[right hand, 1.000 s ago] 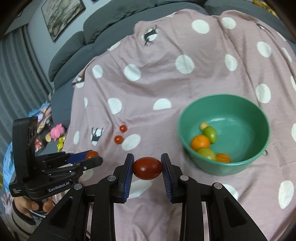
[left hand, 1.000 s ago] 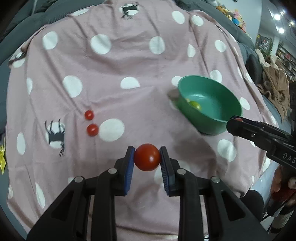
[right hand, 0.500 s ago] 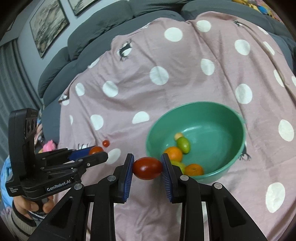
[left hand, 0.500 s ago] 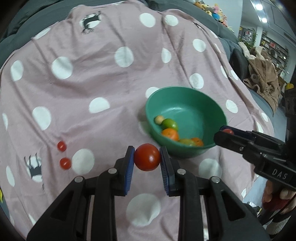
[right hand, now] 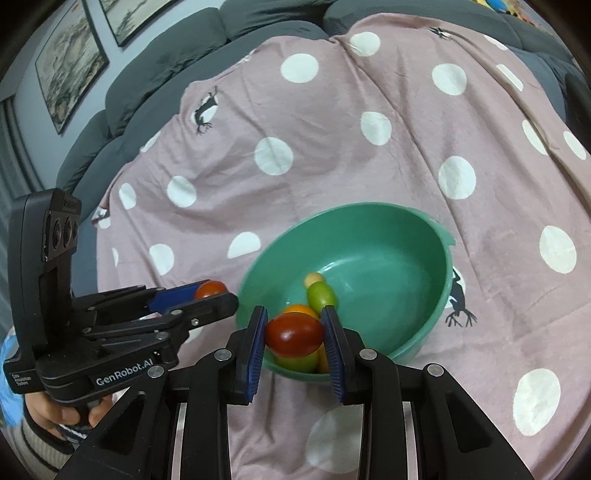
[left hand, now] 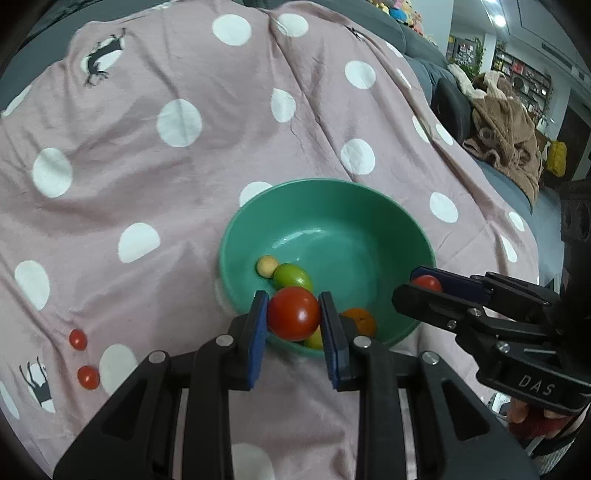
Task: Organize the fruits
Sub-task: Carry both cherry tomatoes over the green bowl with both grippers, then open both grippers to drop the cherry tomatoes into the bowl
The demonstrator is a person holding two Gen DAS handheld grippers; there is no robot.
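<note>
Left hand-held gripper (left hand: 294,325) view only, two cherry tomatoes (left hand: 83,357)

Dim, soft indoor light; bright ceiling lamp (left hand: 498,18) top right, faint glare inside glossy green plastic bowl (left hand: 369,206), heavy fisheye bending, dark vignetted corners.

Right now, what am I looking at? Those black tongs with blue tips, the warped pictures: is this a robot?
No robot: a person holds a two-finger gripper in each hand, each carrying a wide-angle camera looking along its fingers. One picture comes from the left gripper, shut on a round red tomato. The other comes from the right gripper, shut on an oval red tomato. Both are near a green bowl already holding small fruits, on a pink dotted blanket. Two cherry tomatoes lie loose on it.
</note>
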